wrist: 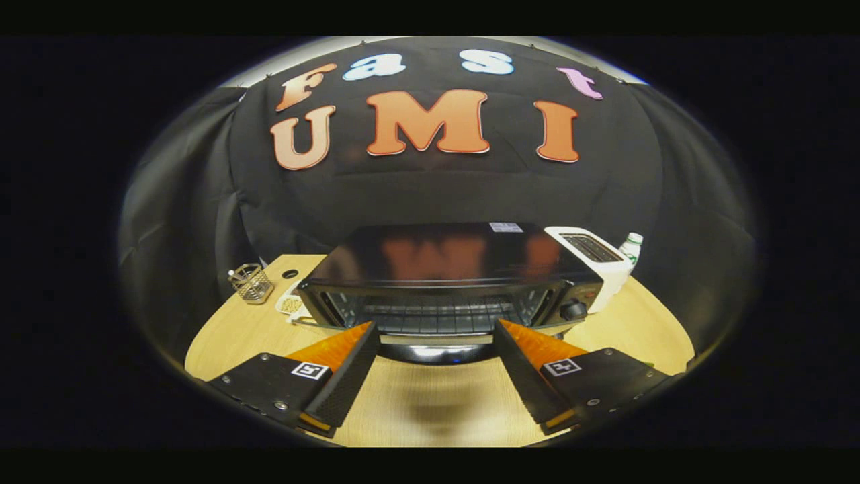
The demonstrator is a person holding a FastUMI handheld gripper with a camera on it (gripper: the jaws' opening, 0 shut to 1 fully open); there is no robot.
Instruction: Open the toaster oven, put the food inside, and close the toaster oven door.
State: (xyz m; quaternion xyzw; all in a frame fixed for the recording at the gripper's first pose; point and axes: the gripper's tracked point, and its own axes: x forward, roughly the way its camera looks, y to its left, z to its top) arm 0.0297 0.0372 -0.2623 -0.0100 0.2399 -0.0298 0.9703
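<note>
Gripper (435, 336) spread wide, holding nothing, fingers flanking the door handle (435, 340) of the toaster oven (450, 269) mid-table. Risk: closing off-centre, the fingers slip from the handle; no food identifiable.

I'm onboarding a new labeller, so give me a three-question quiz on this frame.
1. True or false: the gripper is shut on the oven door.
2. What stands just beside the oven, on the side with its knob? A) a toaster B) a kettle C) a pan
3. What does the oven stand on?

Key
1. False: its fingers are spread wide, holding nothing, tips just short of the door's handle.
2. A, the toaster.
3. The table.
</note>
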